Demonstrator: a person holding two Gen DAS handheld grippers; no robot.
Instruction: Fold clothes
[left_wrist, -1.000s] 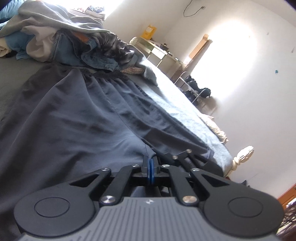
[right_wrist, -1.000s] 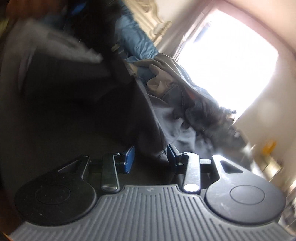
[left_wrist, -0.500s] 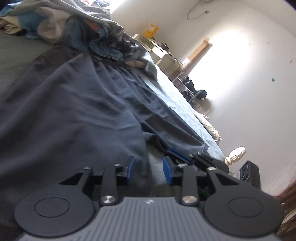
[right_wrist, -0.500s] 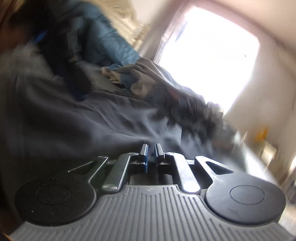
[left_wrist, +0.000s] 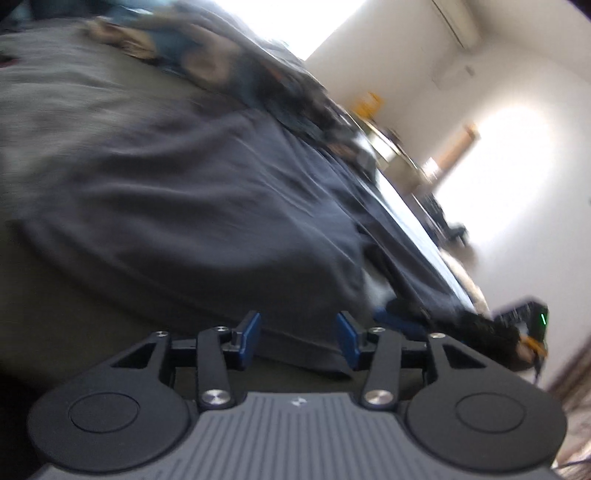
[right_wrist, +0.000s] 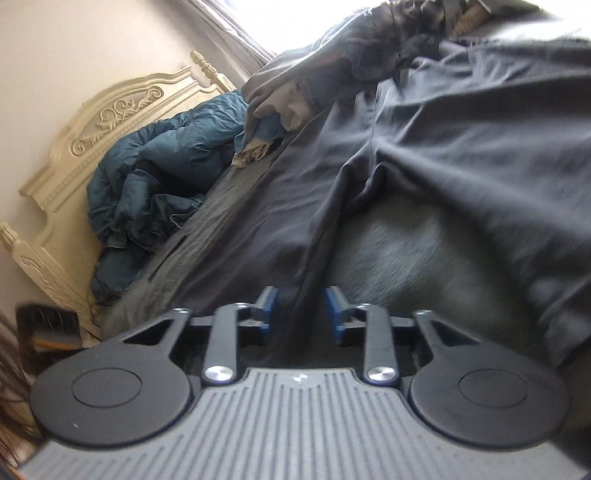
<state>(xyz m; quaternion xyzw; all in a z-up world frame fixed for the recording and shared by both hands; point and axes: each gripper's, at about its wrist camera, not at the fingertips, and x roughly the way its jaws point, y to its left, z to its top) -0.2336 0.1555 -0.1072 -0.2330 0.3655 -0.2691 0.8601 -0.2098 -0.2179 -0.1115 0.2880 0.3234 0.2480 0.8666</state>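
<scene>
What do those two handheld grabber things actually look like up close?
Both look alike. The left gripper and right gripper each have a ribbed grey body with a small logo, two round black discs at the sides, black linkage bars with silver screws, and short fingers faced with blue pads.

The garment (left_wrist: 207, 206) spread in front of me is a plain dark slate grey with no print, and it reads the same in my right view (right_wrist: 461, 122). My left hand-held gripper (left_wrist: 298, 338) is black with bright blue pads, on a ribbed grey body; my right hand-held gripper (right_wrist: 300, 312) matches it, black, blue and grey. The bed (right_wrist: 399, 251) under the cloth is a lighter, flat grey. The crumpled duvet (right_wrist: 155, 173) is deep teal. The headboard (right_wrist: 92, 122) is cream with carved scrollwork. The wall (left_wrist: 509, 155) is white. The pile of clothes (left_wrist: 229, 62) is a blur of denim blue, tan and grey.
</scene>
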